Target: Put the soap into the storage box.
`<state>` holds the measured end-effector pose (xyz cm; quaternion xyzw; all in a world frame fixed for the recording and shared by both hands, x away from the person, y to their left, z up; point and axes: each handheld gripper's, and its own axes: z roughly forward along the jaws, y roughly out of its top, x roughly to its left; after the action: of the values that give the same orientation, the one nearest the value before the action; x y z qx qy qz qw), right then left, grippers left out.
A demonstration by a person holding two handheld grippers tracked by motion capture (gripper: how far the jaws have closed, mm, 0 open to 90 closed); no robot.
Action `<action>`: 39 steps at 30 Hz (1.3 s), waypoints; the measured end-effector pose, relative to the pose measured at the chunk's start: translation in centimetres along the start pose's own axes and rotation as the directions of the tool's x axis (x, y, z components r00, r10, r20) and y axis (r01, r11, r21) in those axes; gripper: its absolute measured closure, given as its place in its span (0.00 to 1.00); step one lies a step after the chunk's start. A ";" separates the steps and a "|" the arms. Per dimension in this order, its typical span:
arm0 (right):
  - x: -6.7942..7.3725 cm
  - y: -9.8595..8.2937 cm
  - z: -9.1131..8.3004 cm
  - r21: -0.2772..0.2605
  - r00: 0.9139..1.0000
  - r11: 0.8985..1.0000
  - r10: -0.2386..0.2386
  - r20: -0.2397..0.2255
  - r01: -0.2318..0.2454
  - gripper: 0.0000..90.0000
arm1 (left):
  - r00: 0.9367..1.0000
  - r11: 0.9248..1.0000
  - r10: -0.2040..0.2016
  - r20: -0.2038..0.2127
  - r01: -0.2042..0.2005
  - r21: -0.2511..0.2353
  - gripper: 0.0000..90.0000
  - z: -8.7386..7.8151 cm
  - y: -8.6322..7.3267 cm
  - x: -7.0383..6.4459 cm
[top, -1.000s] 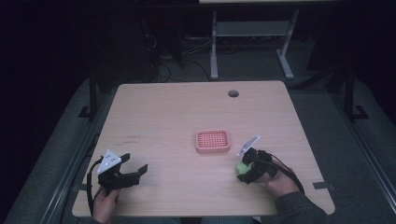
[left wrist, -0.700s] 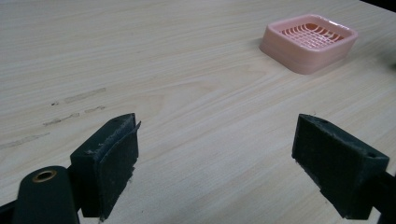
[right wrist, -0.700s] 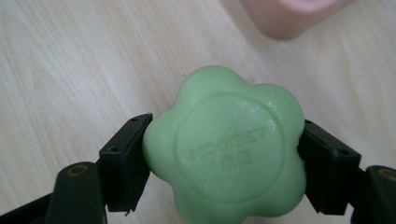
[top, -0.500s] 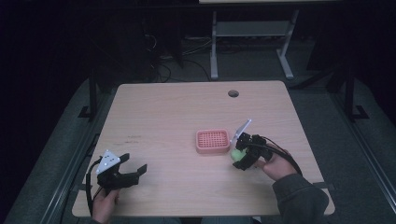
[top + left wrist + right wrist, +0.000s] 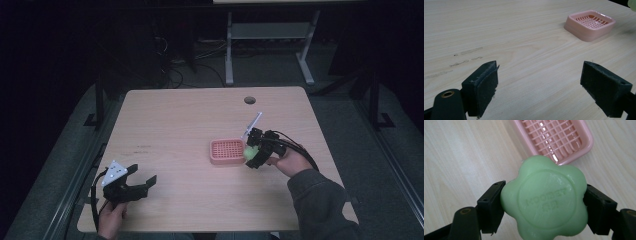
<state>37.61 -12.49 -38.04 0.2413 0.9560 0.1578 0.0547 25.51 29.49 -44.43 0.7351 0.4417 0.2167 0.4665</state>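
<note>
A green flower-shaped soap bar (image 5: 545, 199) with raised lettering sits between the jaws of my right gripper (image 5: 544, 205), which is shut on it. From above, the right gripper (image 5: 253, 152) holds the soap (image 5: 249, 150) just off the right edge of a pink slatted soap dish (image 5: 227, 151). That dish (image 5: 556, 138) lies just beyond the soap in the right gripper view. My left gripper (image 5: 140, 186) rests open near the table's front left corner, nothing between its pads (image 5: 482, 83). The dish (image 5: 590, 24) lies far ahead of it.
The pale wooden table (image 5: 175, 125) has a round cable hole (image 5: 250, 100) near its back edge. Faint dark scuffs (image 5: 465, 58) mark the wood in front of the left gripper. A metal stand (image 5: 270, 50) and cables lie on the dark floor behind.
My right gripper has carried the green soap from the front right of the table leftward and away from me, up to the dish's right edge. The left gripper has stayed put.
</note>
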 end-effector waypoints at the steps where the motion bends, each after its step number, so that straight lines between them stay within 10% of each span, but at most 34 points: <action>1: -0.1 0.2 0.0 0.001 1.000 1.000 0.002 0.001 -0.002 0.29 | 1.000 1.000 0.001 0.000 -0.001 0.002 0.16 0.0 0.0 0.0; 39: -1.9 6.6 2.6 0.043 1.000 0.999 -0.011 -0.024 0.012 0.29 | 1.000 1.000 -0.009 0.017 0.009 0.000 0.16 -0.1 0.0 0.1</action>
<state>42.64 -7.19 -38.28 0.2351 0.9611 0.1397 0.0389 25.52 29.59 -44.40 0.7350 0.4408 0.2084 0.4712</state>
